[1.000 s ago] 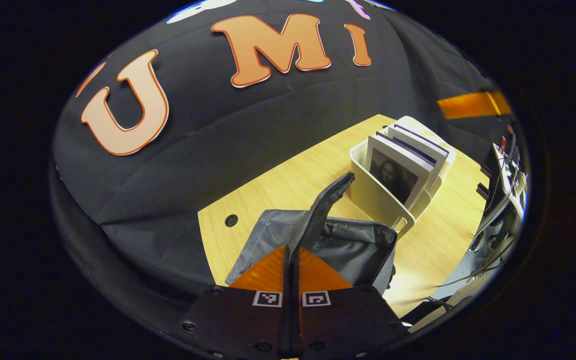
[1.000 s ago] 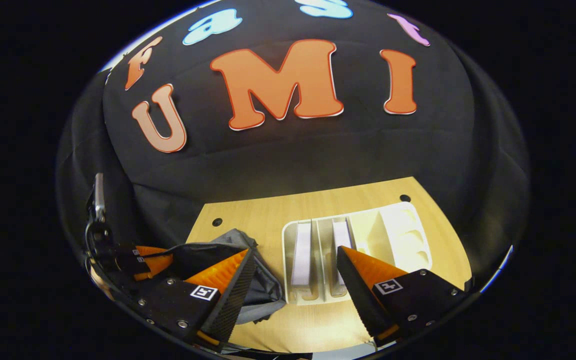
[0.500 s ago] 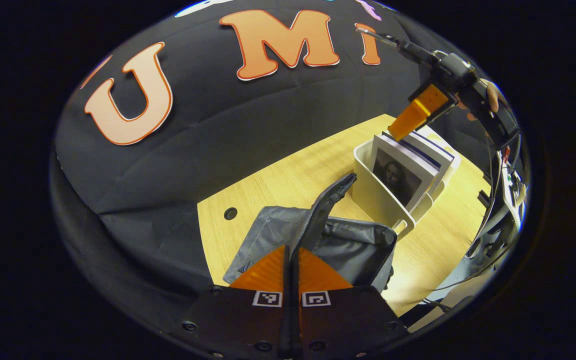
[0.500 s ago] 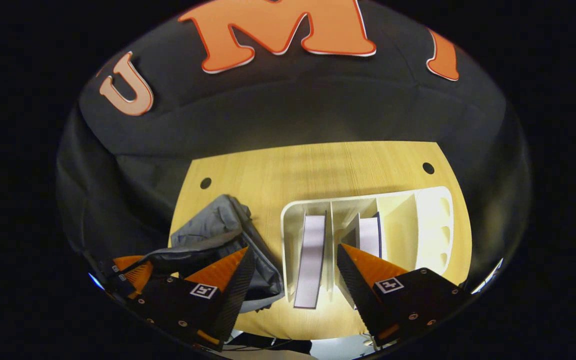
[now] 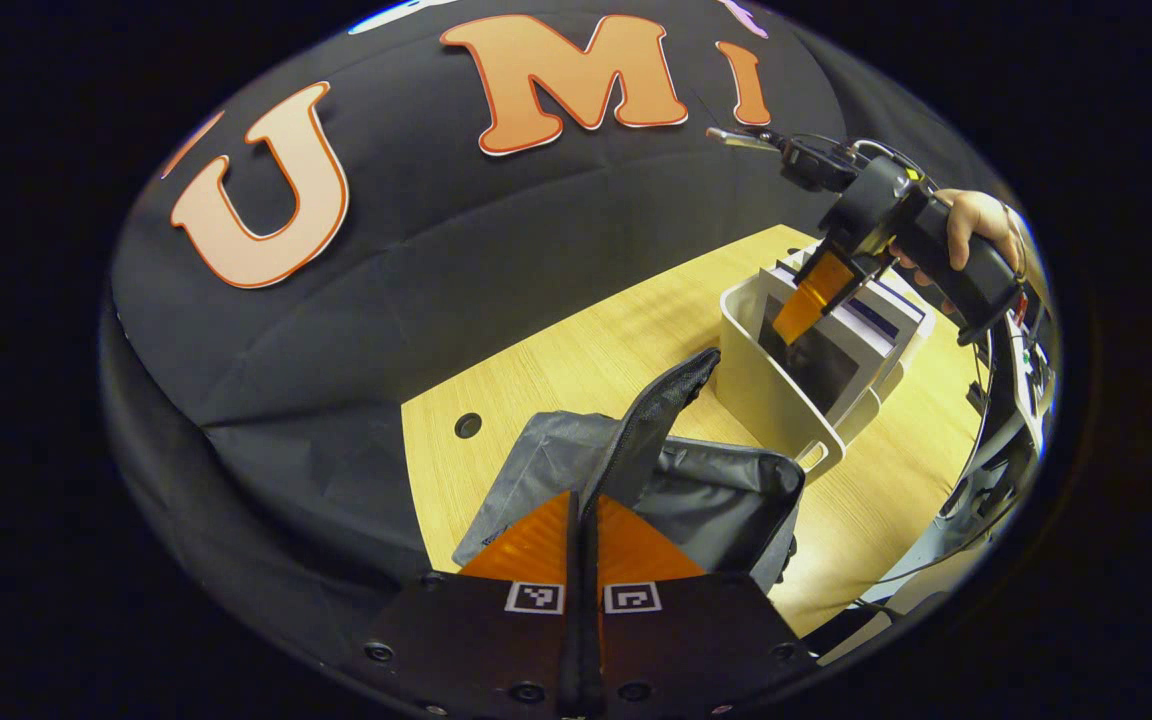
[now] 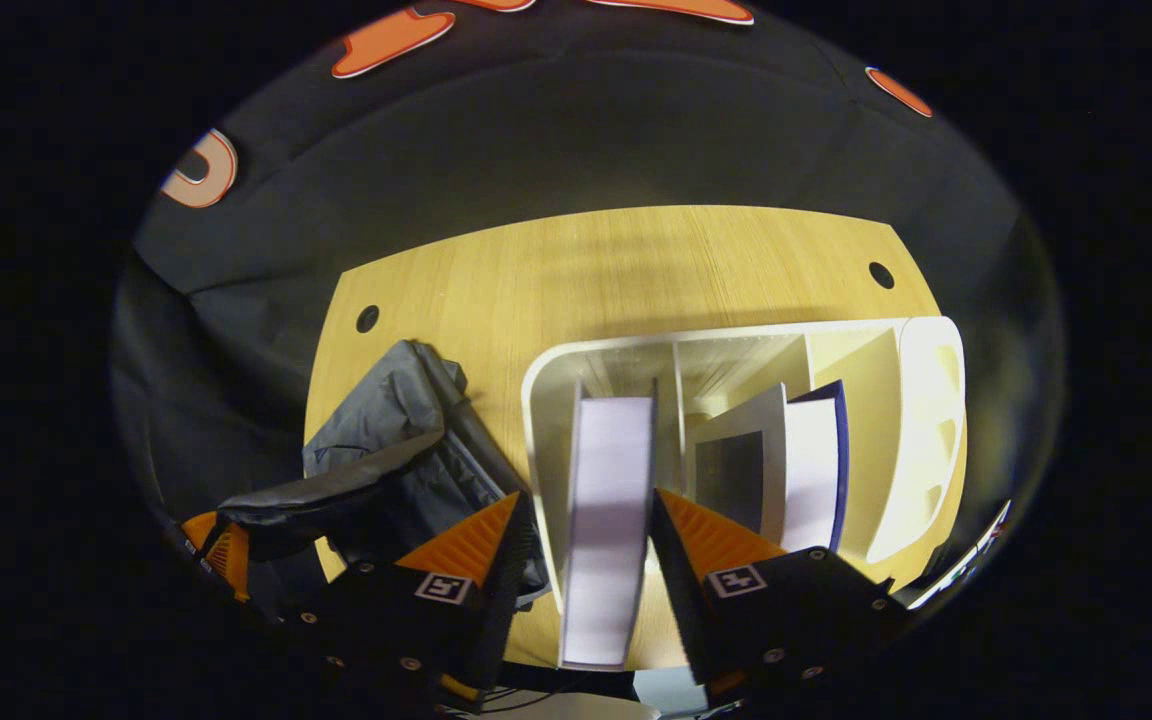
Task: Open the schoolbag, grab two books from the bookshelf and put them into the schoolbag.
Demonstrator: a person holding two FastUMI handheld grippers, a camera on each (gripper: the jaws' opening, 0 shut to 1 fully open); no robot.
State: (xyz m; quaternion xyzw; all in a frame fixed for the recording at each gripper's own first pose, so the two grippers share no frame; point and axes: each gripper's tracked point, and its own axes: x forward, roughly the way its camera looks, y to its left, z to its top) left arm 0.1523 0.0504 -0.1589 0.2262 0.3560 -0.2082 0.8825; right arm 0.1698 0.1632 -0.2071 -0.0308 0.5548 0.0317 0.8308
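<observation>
The grey schoolbag point(image 5: 706, 490) lies open on the wooden table point(image 5: 576, 370). My left gripper point(image 5: 581, 495) is shut on the bag's flap point(image 5: 661, 400), holding it upright. Beside the bag stands the white bookshelf point(image 5: 771, 390) with a dark-covered book point(image 5: 821, 365) in its first slot. A hand point(image 5: 976, 220) holds my right gripper point(image 5: 806, 300) down into that slot. In the right gripper view, the right gripper point(image 6: 588, 494) is open, its fingers straddling that book's top edge point(image 6: 606, 480). Another book point(image 6: 811, 460) leans in the slot to the right. The bag point(image 6: 396, 420) lies left of the shelf point(image 6: 736, 335).
The left gripper point(image 6: 211, 535) shows at the lower left of the right gripper view, at the bag. The table has round cable holes point(image 5: 468, 425) near the back. Cables and equipment point(image 5: 1021, 380) stand past the table's right edge. Black cloth walls the back.
The right gripper came down over the shelf and its fingers narrowed around the first book. The left gripper kept holding the bag's flap in place.
</observation>
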